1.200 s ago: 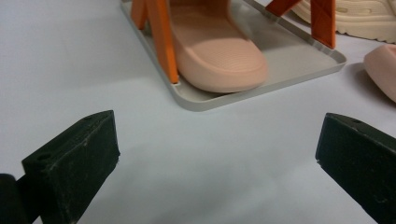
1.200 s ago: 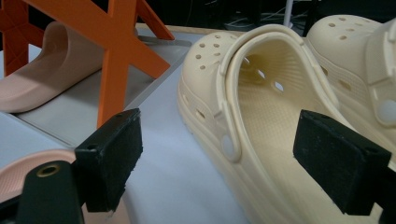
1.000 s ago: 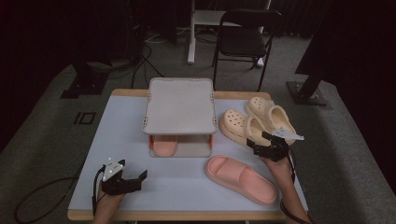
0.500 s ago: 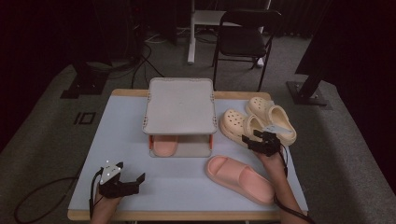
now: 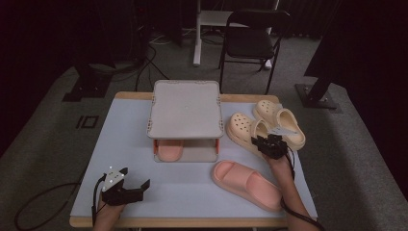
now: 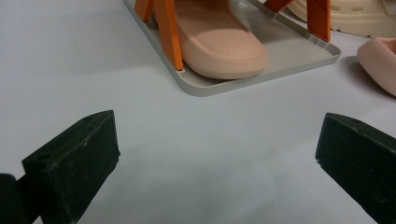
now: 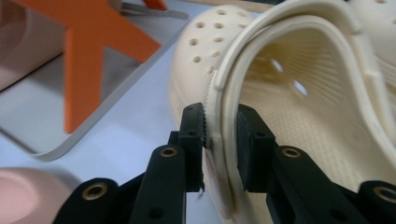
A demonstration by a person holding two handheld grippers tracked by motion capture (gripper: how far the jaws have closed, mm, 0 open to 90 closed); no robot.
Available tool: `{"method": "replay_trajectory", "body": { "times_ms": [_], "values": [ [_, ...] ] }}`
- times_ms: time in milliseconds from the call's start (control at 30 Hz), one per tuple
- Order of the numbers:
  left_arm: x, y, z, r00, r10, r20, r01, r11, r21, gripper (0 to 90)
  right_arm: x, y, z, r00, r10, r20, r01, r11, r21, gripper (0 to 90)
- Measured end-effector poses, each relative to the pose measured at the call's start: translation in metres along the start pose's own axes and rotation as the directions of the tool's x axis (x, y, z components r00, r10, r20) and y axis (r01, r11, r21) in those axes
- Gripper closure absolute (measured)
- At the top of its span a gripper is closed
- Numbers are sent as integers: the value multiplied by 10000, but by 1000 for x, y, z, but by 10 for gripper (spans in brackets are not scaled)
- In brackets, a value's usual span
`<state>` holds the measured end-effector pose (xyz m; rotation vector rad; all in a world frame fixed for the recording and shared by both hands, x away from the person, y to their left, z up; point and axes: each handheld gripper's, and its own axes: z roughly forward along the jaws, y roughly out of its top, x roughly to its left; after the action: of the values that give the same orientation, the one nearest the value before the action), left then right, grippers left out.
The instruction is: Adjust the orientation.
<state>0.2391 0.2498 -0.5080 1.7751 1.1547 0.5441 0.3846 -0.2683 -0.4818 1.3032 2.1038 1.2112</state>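
My right hand-held gripper (image 7: 219, 140) has just been closing, and its jaws now pinch the side rim of the nearer cream clog (image 7: 299, 107), which sits on the counter (image 5: 130, 144) just right of the shoe rack (image 5: 185, 108). My left hand-held gripper (image 6: 210, 158) rests wide open, holding nothing. By my reckoning the job is early: one pink slide (image 5: 169, 150) is on the rack's lower shelf, while the other pink slide (image 5: 248, 183) and both clogs remain out. I can read no brand or writing anywhere.
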Motion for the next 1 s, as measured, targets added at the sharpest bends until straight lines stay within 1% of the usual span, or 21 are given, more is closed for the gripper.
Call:
{"method": "replay_trajectory", "body": {
  "times_ms": [67, 100, 167, 233, 367, 400, 500, 567, 700, 733, 767, 800, 833, 867, 900, 1000],
  "values": [
    [0, 0, 0, 10000, 16, 1, -16, 10000, -29, 0, 3, 1, -1, 9999, -12, -119, 12, 10000, -40, 755],
    [0, 0, -1, 10000, 17, -19, -17, 10000, -26, 0, 5, 1, -1, 9996, 69, -285, -72, 9999, -81, 758],
    [1, 0, -1, 10000, -4, -14, 4, 10000, -6, 0, 8, 2, -3, 9996, -79, -274, 77, 10000, -61, 759],
    [1, -1, -2, 10000, 4, -21, -4, 10000, -10, 0, 10, 1, -6, 9987, 58, -500, -64, 9999, -111, 758],
    [2, 0, -3, 10000, -56, -30, 56, 9999, -86, 0, 14, -1, -13, 9990, -136, -431, 131, 9998, -126, 758],
    [2, 0, -3, 10000, -25, -51, 25, 9999, -99, 0, 15, -3, -18, 9991, -120, -401, 113, 9998, -178, 758],
    [1, 0, -3, 10000, 12, -28, -12, 9999, -104, 0, 16, -8, -25, 9994, -89, -329, 80, 9996, -261, 758],
    [0, 0, -3, 10000, -14, 12, 14, 9999, -127, 0, 18, -12, -29, 9993, -74, -365, 62, 9995, -319, 758],
    [0, 0, -3, 10000, 0, -17, -1, 9999, -134, 0, 21, -20, -31, 9994, -176, -301, 169, 9996, -226, 755],
    [0, 0, -3, 10000, 2, -15, -3, 9999, -117, 0, 22, -22, -30, 9993, -129, -353, 121, 9997, -235, 754],
    [0, 0, -3, 10000, -2, 7, 2, 9999, -127, 0, 21, -23, -30, 9988, -81, -485, 71, 9997, -218, 746],
    [0, 0, -3, 10000, 10, -3, -10, 9999, -124, 0, 21, -24, -30, 9986, -75, -519, 66, 9998, -185, 732],
    [0, 0, -3, 10000, 18, 2, -18, 9999, -133, 0, 21, -24, -30, 9986, -108, -518, 101, 9998, -151, 694],
    [0, -1, -3, 10000, 7, 33, -7, 9999, -135, 0, 20, -23, -31, 9978, -56, -657, 46, 9998, -168, 646],
    [0, -1, -3, 10000, 37, 25, -37, 9999, -106, 0, 18, -22, -33, 9971, -10, -758, -11, 9996, -278, 628],
    [0, -2, -3, 10000, 21, 27, -21, 10000, -74, 0, 13, -15, -42, 9976, 43, -697, -87, 9979, -634, 607]
  ]
}}
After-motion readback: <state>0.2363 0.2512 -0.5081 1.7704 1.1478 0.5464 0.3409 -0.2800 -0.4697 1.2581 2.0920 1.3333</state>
